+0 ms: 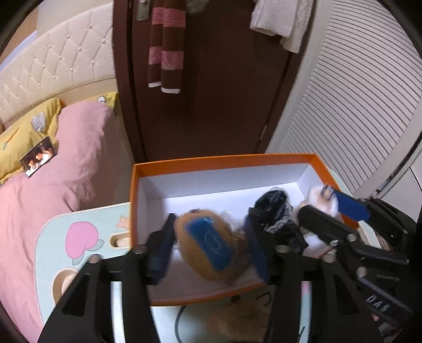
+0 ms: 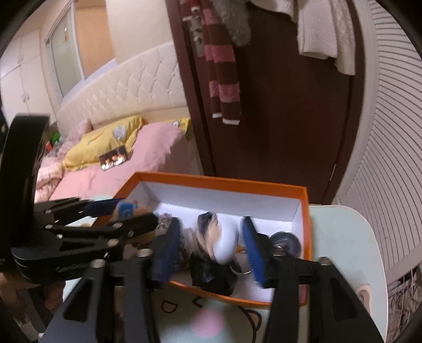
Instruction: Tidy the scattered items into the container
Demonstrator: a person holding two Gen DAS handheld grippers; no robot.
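A pale table (image 1: 79,219) with cartoon prints carries an orange box (image 1: 137,190), set at its far edge. A dark cable (image 1: 182,319) lies on it just before the box.

box (image 1: 184,165): matt orange card, white inside;
toy (image 1: 208,244): fuzzy tan plush;
bedcover (image 1: 66,163): soft pink cloth

A pink duvet (image 1: 66,147) covers the bed, with a yellow pillow (image 1: 29,132) at its head and a photo print (image 1: 39,156) lying where the two meet. Behind stands a cream tufted headboard (image 1: 52,66). A striped maroon-and-pink scarf (image 1: 164,47) and a white knit garment (image 1: 282,21) hang on the dark brown door (image 1: 224,92), beside white louvred panels (image 1: 356,100).
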